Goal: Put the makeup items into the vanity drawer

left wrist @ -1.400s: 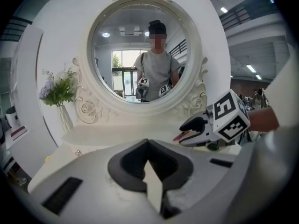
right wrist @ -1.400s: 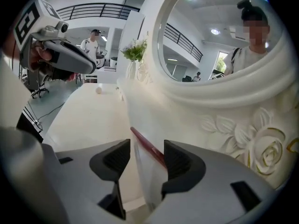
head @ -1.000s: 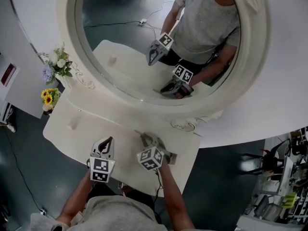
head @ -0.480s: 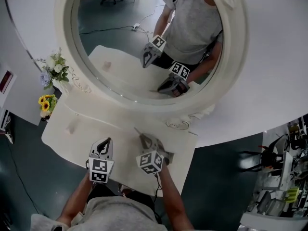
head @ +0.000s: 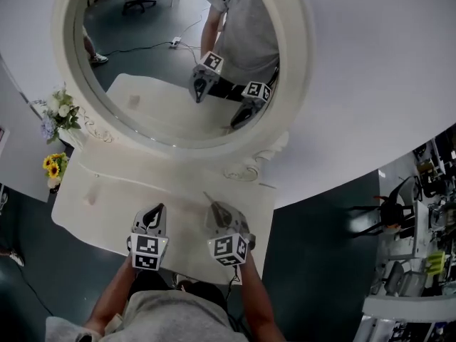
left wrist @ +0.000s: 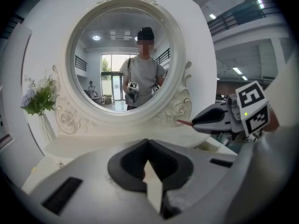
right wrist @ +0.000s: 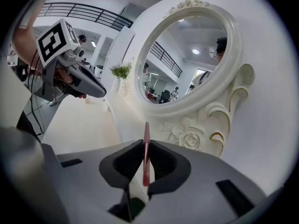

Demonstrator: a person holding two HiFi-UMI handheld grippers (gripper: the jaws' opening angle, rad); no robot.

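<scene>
Gripping a thin reddish lip pencil (right wrist: 146, 155), the right tool (head: 214, 209) is clenched on it. The pads pinch the shaft approx mid-length, and the tip pokes out past the jaws twd the round mirror (head: 171, 70). The pencil looks clear of the pale surface (head: 107, 191), up over its right part, w/ the tip near the carved scrollwork at the mirror's base (rose relief fills the right gripper view).

Over to the left tool (head: 158, 210): jaws pressed together, nothing btwn them. It sits over the near-middle of the surface, just beside the right tool and level w/ it. Both point at the mirror.

In the glass you get both tools again, plus the person (head: 246, 20) in a grey tee holding them.

Far left of the surface, white flowers (head: 58, 116) stand by the mirror frame. Yellow flowers (head: 53, 168) sit just below them at the surface's left edge. A small pale item (head: 90, 198) lies on the left part of the surface, well apart from both tools, too small to tell what it is.
</scene>
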